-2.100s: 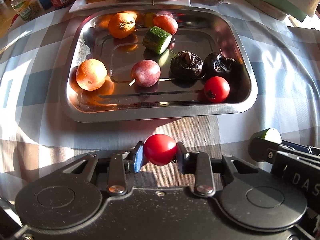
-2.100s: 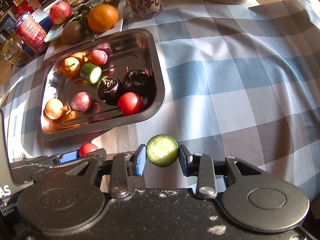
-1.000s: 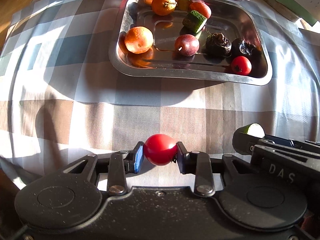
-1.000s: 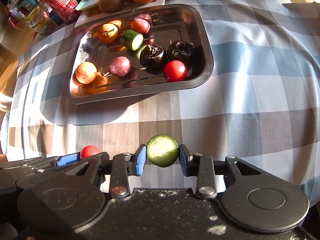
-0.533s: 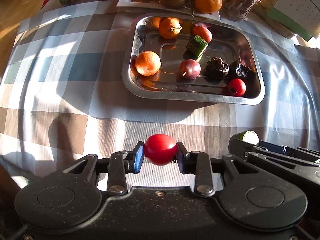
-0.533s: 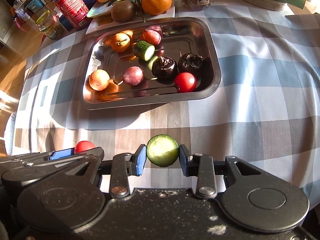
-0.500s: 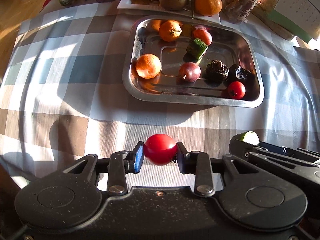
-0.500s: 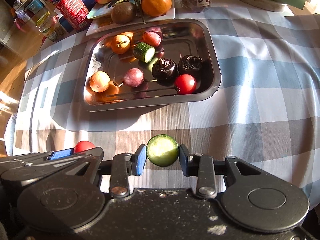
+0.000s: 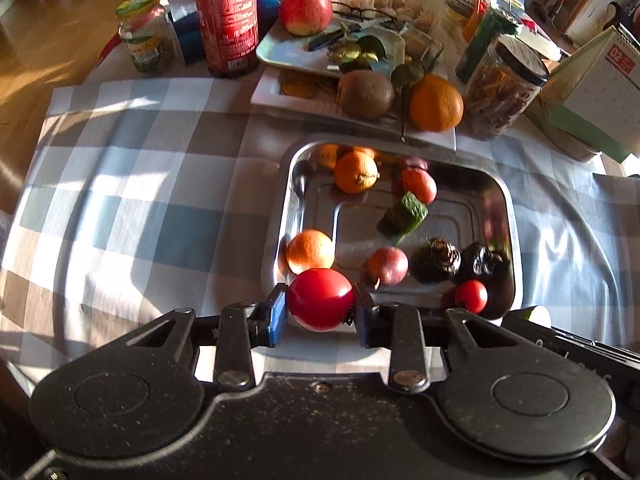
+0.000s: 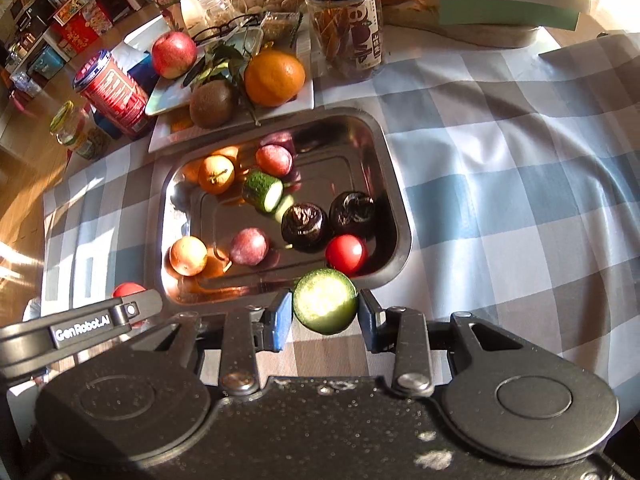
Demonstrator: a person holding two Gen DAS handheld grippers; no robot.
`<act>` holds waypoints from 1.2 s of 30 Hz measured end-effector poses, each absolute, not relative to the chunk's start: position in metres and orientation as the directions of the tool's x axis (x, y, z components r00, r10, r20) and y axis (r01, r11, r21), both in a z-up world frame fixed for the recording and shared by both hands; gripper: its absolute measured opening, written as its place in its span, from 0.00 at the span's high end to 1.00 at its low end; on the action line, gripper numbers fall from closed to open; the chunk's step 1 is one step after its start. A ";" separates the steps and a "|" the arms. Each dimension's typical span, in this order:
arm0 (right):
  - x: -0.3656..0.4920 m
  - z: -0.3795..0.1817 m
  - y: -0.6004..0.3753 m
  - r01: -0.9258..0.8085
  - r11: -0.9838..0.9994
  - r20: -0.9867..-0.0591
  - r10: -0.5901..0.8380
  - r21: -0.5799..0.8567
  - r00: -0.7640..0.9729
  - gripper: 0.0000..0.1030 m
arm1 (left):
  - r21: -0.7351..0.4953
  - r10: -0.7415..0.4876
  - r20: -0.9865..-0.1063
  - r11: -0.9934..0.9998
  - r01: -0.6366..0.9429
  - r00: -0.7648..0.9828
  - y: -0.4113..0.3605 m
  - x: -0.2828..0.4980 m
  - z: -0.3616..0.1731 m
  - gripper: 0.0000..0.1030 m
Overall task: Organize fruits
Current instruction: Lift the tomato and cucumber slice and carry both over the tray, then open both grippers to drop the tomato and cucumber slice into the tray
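My left gripper (image 9: pixel 320 314) is shut on a red tomato (image 9: pixel 320 298), held above the near edge of the steel tray (image 9: pixel 514 216). My right gripper (image 10: pixel 325 316) is shut on a green cucumber piece (image 10: pixel 325 306), also near the tray's (image 10: pixel 400 208) front edge. In the tray lie two oranges (image 9: pixel 355 172), a cucumber chunk (image 10: pixel 262 191), reddish plums (image 10: pixel 249 246), two dark wrinkled fruits (image 10: pixel 306 222) and another tomato (image 10: pixel 346 254). The left gripper's tomato shows at the left of the right wrist view (image 10: pixel 127 290).
Behind the tray a white plate (image 10: pixel 304 98) holds a kiwi (image 10: pixel 212 103) and a big orange (image 10: pixel 274 77); an apple (image 10: pixel 174 54), red can (image 9: pixel 226 18), jars (image 9: pixel 506 86) and a calendar (image 9: pixel 596 88) crowd the back. Checked cloth (image 9: pixel 120 184) lies to the left and right.
Both grippers have tilted up and moved toward the tray, still holding the tomato and the cucumber piece. The back of the table has come into view.
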State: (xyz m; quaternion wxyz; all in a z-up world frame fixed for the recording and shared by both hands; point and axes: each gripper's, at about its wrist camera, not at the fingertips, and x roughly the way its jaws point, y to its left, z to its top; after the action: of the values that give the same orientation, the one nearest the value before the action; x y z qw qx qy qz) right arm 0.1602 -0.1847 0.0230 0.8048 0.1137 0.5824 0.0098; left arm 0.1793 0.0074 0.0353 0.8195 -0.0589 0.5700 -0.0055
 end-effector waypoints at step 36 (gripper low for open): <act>0.204 0.012 -0.176 0.163 0.968 -0.873 0.092 0.192 0.478 0.65 | -0.095 -0.071 -0.925 0.994 -0.045 0.374 -0.014 0.211 0.004 0.59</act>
State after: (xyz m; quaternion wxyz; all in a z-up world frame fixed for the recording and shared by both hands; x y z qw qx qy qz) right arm 0.2036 -0.1755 0.0124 0.8505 0.1252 0.5104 -0.0209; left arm 0.2112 -0.0145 0.0040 0.8272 -0.0521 0.5594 -0.0078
